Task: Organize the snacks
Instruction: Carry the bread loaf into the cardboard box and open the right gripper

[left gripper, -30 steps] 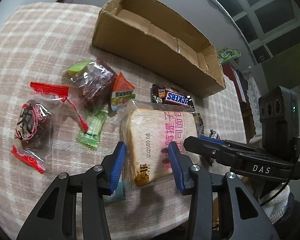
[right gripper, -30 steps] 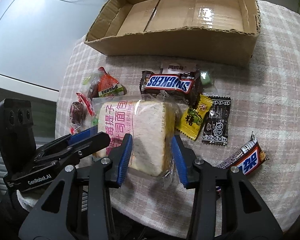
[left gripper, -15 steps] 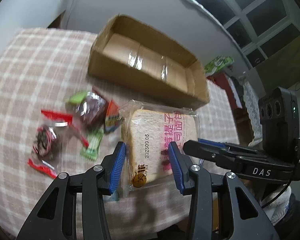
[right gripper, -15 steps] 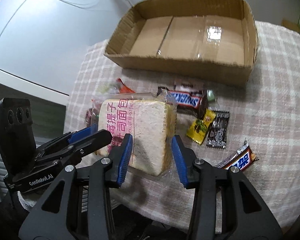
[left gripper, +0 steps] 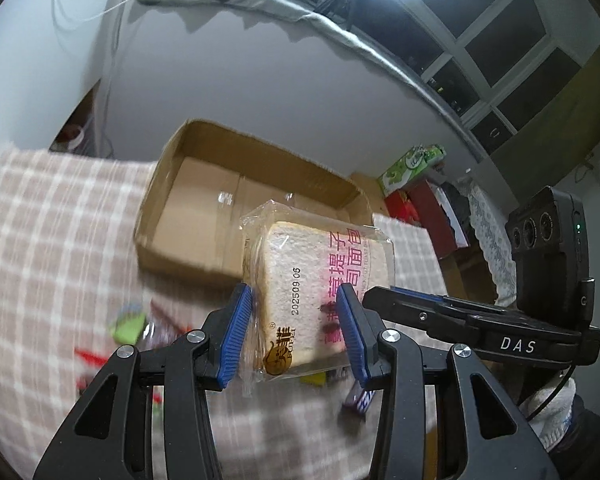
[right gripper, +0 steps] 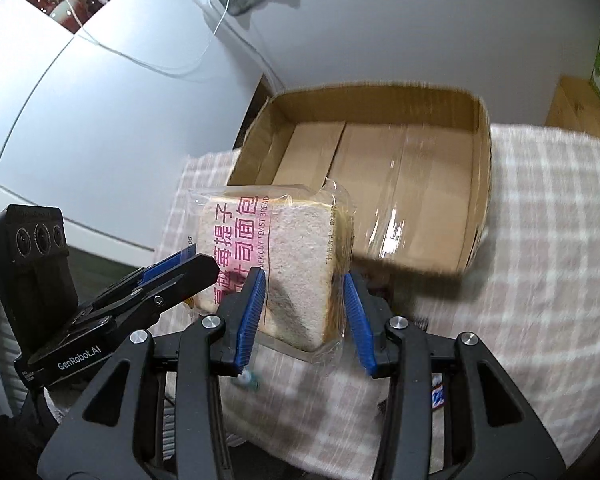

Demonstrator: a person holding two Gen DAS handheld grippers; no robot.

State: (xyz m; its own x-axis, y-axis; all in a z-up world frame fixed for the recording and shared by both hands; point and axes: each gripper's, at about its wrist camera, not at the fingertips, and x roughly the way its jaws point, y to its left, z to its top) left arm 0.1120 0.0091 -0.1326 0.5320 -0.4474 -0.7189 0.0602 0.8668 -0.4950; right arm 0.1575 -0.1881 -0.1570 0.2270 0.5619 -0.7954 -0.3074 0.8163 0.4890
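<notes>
While both grippers pinch the clear-wrapped white toast bread pack [left gripper: 320, 280] above the checked-cloth surface [left gripper: 40, 248], left gripper [left gripper: 294, 330] jaws clamp one end and right gripper [right gripper: 304, 312] jaws the other. Only the left view shows blurred loose snacks [left gripper: 128, 320]; both show the open brown cardboard box [right gripper: 380, 160] beyond.

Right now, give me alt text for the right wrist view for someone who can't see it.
A clear-wrapped pack of white toast bread is held in the air between two black grippers with blue jaws, right gripper and left gripper, before an open brown cardboard box on a pink checked tablecloth.
</notes>
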